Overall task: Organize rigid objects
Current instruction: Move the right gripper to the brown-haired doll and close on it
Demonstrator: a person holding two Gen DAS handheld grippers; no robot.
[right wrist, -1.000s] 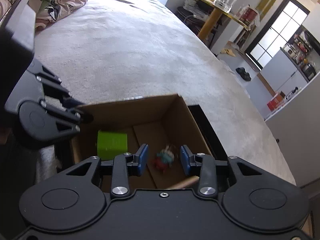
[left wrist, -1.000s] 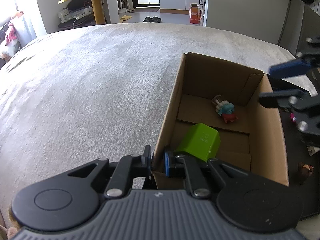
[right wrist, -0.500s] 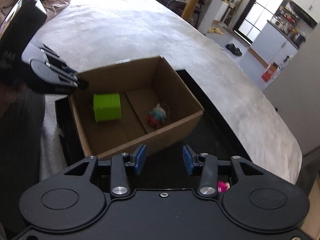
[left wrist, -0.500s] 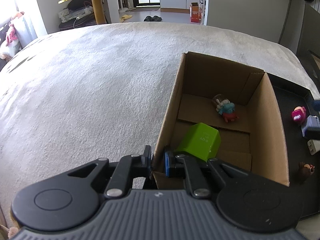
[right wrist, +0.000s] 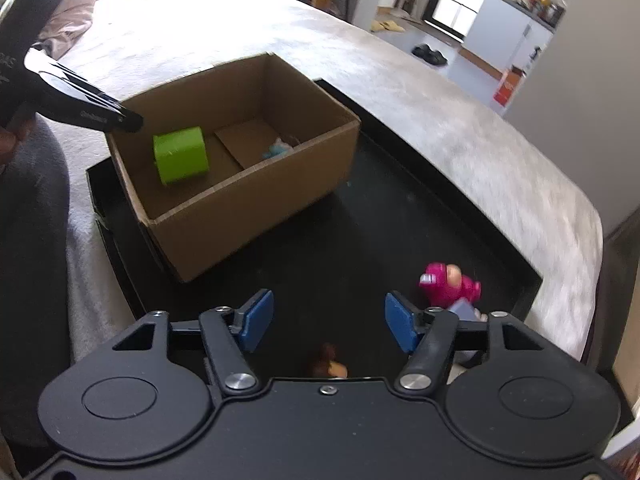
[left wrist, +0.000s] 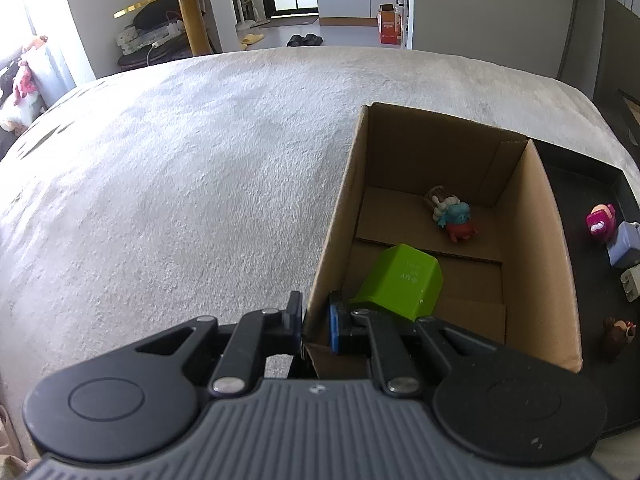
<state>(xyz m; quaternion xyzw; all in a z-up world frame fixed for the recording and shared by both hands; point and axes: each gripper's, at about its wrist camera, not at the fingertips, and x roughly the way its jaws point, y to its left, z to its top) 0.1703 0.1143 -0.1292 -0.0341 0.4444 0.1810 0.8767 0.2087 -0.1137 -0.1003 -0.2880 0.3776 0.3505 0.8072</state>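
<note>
A cardboard box (left wrist: 532,240) (right wrist: 256,200) stands in a black tray (right wrist: 400,216) on the bed. Inside lie a green block (left wrist: 400,280) (right wrist: 180,154) and a small blue-and-red figure (left wrist: 454,216) (right wrist: 276,150). My left gripper (left wrist: 314,318) is shut on the box's near-left corner wall. My right gripper (right wrist: 328,320) hovers over the tray right of the box, its jaws opening with nothing between them. A small brown figure (right wrist: 326,364) (left wrist: 618,330) lies just below it, a pink toy (right wrist: 448,284) (left wrist: 600,222) to its right.
On the tray also sit a lilac block (left wrist: 626,246) and a white plug (left wrist: 632,284). The grey bedspread (left wrist: 180,184) spreads left and behind. A person's dark sleeve (right wrist: 28,240) is at the left. A gold side table (left wrist: 192,4) stands beyond the bed.
My right gripper has swung from above the box out over the tray to its right, and its jaws have widened. The left gripper has kept its hold on the box corner.
</note>
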